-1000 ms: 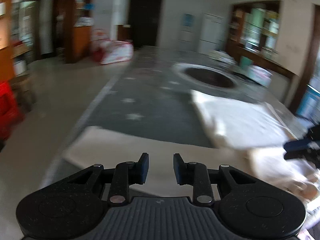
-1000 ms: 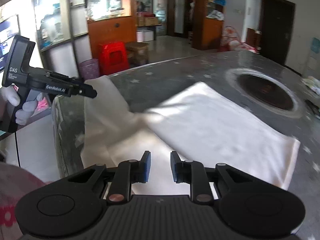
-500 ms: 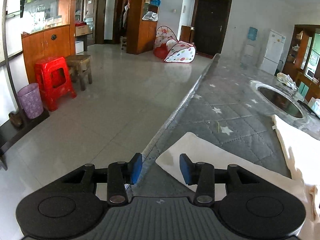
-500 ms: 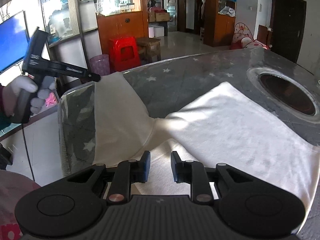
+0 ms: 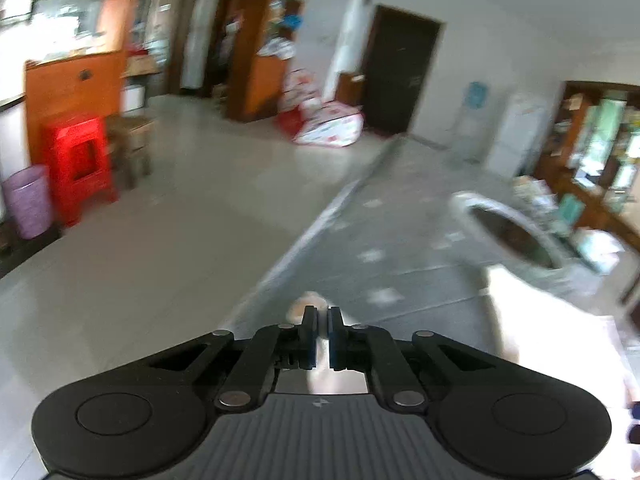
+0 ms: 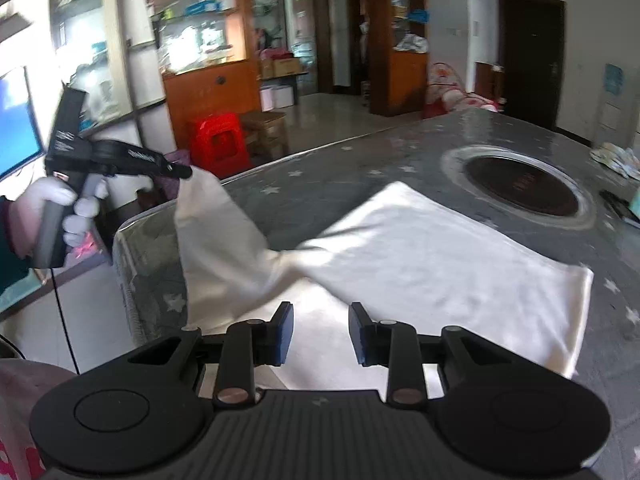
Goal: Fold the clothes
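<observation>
Right tool [image 6: 320,334]: nearest item in the right wrist view; jaws parted and opening, poised low over the near edge of the white garment [image 6: 440,252], with only cloth beneath the gap and nothing pinched, probably released so that it can take a fresh hold for the fold. White garment: main panel lies flat on the desk [image 6: 320,184], spread toward the right, so that it gives a smooth base; one end, apparently a sleeve or leg, is drawn up and off to the left, clear of the desk corner, presumably to be laid over the flat part. Left tool [image 6: 176,170]: clenched on the tip of that raised end, carried by a white-gloved hand [image 6: 64,204]; its own camera, much blurred, shows the fingers [image 5: 310,336] drawn close with pale cloth between them. Desk: grey, star-patterned padded cover. Round dark inset [image 6: 520,186]: beyond the garment, ringed in pale metal; its purpose cannot be told. Background: red plastic stool [image 6: 220,142], wooden cabinets, dark door [image 6: 528,64].
</observation>
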Demonstrator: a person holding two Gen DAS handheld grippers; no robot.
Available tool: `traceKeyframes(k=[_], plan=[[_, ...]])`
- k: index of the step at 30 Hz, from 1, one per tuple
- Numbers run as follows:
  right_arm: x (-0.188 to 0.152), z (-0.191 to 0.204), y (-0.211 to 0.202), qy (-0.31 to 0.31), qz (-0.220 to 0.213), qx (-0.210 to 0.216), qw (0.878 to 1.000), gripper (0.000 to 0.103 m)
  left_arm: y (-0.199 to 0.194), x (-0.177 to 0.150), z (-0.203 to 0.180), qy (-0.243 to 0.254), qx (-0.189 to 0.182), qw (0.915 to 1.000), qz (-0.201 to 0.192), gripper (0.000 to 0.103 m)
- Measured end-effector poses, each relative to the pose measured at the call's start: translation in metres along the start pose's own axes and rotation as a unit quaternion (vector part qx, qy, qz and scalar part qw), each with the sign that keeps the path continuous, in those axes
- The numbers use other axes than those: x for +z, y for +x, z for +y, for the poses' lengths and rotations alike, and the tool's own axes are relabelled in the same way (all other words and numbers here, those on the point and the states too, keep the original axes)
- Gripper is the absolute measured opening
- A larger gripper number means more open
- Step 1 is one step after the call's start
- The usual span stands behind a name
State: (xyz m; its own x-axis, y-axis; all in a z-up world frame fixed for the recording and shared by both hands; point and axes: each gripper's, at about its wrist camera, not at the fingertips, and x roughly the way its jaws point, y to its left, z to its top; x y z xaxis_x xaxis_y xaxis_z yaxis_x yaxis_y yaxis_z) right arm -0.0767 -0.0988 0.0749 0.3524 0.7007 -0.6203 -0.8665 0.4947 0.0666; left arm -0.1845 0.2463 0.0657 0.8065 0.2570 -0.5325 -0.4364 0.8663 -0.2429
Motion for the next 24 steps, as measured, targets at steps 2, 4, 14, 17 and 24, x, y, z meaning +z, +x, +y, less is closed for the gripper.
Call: traceKeyframes(k=[2, 4, 14, 17, 24], plan=[[-0.005, -0.007, -0.007, 0.017, -0.006, -0.008, 1.000, 0.030, -0.011, 0.007, -0.022, 0.017, -0.042, 0.9989, -0.008, 0.006], [-0.010, -0.014, -0.015, 0.034, -0.012, -0.018, 0.999, 0.030, -0.021, 0.013, -0.046, 0.034, -0.087, 0.9956, -0.014, 0.006], [-0.042, -0.050, -0.057, 0.100, -0.035, -0.087, 0.991, 0.030, -0.035, 0.011, -0.171, 0.106, -0.283, 0.9532, 0.016, 0.006], [-0.053, -0.059, -0.066, 0.117, -0.035, -0.104, 0.987, 0.030, -0.028, -0.004, -0.203, 0.129, -0.313, 0.9400, 0.039, 0.005], [-0.069, -0.074, -0.073, 0.150, -0.033, -0.120, 0.981, 0.030, -0.005, -0.045, -0.247, 0.175, -0.334, 0.9218, 0.089, 0.006]])
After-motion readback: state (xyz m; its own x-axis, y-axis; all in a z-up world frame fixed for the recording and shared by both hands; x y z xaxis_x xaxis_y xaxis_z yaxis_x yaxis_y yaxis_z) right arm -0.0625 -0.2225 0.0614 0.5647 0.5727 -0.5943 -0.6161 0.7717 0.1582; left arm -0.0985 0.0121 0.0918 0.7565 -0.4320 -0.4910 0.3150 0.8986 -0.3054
